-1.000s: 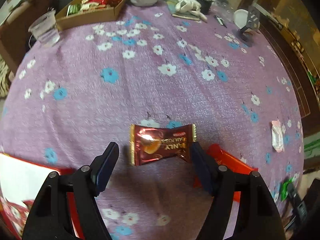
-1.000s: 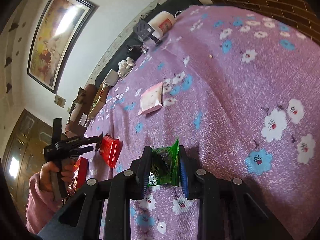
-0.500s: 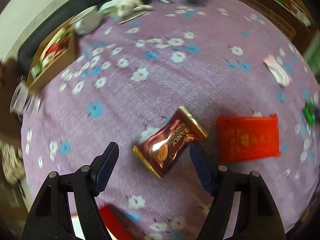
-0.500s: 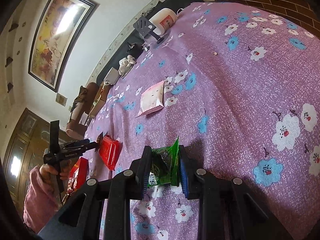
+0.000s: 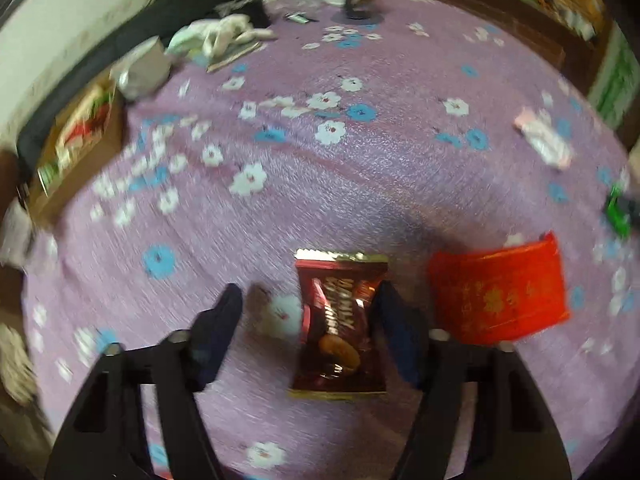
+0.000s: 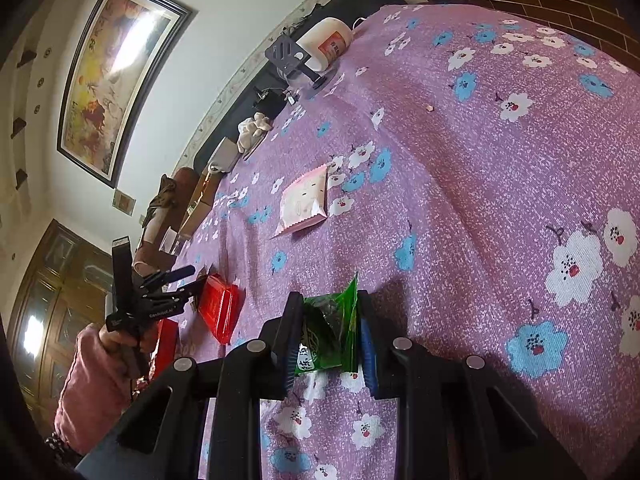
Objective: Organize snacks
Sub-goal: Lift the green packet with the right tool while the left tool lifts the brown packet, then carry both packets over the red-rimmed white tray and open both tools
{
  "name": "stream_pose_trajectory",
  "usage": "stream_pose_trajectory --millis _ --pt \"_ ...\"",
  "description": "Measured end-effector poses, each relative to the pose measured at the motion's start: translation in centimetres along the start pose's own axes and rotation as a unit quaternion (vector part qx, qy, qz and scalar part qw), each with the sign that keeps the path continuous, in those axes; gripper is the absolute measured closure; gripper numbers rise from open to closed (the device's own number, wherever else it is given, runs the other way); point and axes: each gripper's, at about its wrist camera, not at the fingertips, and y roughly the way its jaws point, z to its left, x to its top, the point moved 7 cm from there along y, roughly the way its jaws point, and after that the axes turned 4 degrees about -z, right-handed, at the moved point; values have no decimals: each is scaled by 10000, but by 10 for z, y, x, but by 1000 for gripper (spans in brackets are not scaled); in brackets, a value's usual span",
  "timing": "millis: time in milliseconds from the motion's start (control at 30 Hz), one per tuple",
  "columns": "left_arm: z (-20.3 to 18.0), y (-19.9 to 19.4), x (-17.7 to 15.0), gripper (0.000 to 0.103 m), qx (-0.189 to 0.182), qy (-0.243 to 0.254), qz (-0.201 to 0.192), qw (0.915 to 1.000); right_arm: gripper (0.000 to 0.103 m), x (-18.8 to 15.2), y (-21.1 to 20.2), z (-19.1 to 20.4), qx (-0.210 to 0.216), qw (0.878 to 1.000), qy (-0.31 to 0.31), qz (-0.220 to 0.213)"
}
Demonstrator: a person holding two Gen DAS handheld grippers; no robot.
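Note:
A dark red-brown snack packet (image 5: 340,320) lies on the purple flowered tablecloth (image 5: 320,184), lengthwise between the fingers of my left gripper (image 5: 308,320). Its jaws are closing. The right finger (image 5: 394,320) touches the packet's edge, while the left finger (image 5: 224,320) still stands apart from it. My right gripper (image 6: 328,320) is shut on a green snack packet (image 6: 320,344), held just above the cloth. In the right wrist view my left gripper (image 6: 192,280) points down beside a red packet (image 6: 220,312).
A red packet (image 5: 500,296) lies right of the left gripper, and a pink packet (image 5: 544,144) farther back. A cardboard box (image 5: 80,140) of snacks and a mug (image 5: 144,68) sit at the far left. A white jar (image 6: 326,42) and a stand are at the far edge.
The left gripper has rolled, so the brown packet now lies lengthwise between its fingers, and the jaws have narrowed. The right gripper and green packet have not moved.

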Motion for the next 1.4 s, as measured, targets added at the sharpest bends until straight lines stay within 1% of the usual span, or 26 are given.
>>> stream_pose_trajectory --millis 33,67,133,200,333,433,500,600,767,900,967,1033,1100,1167,1267,1333,1400 --pt "-3 -1 -1 60 -81 -92 -19 9999 77 0 0 0 -4 10000 -2 -3" --pt "-7 -2 -2 71 -113 -144 -54 9998 77 0 0 1 -10 10000 -7 -7" --pt "-15 -5 -4 73 123 -106 -121 9998 77 0 0 1 -19 10000 -11 -12" --pt "-16 -6 -4 76 249 -313 -93 9992 77 0 1 2 -37 10000 -31 -23" --pt "-9 -8 -9 77 294 -845 -91 9959 77 0 1 4 -158 9997 -169 -77" --pt "-4 -13 -17 77 381 -1275 -175 9909 77 -1 1 6 -223 9994 -248 -107" --pt "-1 -25 -22 77 389 -1593 -352 9858 76 0 1 6 -235 9993 -243 -139" --pt "-2 -52 -29 77 388 -1811 -679 9803 76 2 0 3 -256 9992 -222 -188" --pt "-20 -104 -46 77 387 -1808 -1237 9749 76 4 -5 2 -288 9988 -238 -321" --pt "-41 -143 -68 77 252 -1784 -1629 9701 76 4 -12 1 -452 9979 -149 -444" --pt "-51 -157 -79 77 165 -1795 -1771 9676 76 0 -18 6 -361 9980 -55 -521" --pt "-57 -168 -90 77 103 -1817 -1895 9649 76 -8 -21 20 -193 9985 -32 -520" --pt "-61 -178 -101 77 34 -1916 -1985 9612 76 -17 -23 41 -131 9983 -220 -516" --pt "-59 -186 -112 77 -25 -2056 -2065 9566 77 -24 -20 69 94 9984 -373 -404" --pt "-55 -201 -127 77 106 -2146 -2212 9513 77 -37 -18 112 435 9969 -576 -315" --pt "-50 -210 -137 77 221 -2301 -2260 9463 77 -49 -15 143 653 9947 -741 -270" --pt "-46 -220 -147 77 310 -2385 -2347 9418 77 -60 -8 163 873 9935 -713 -169"
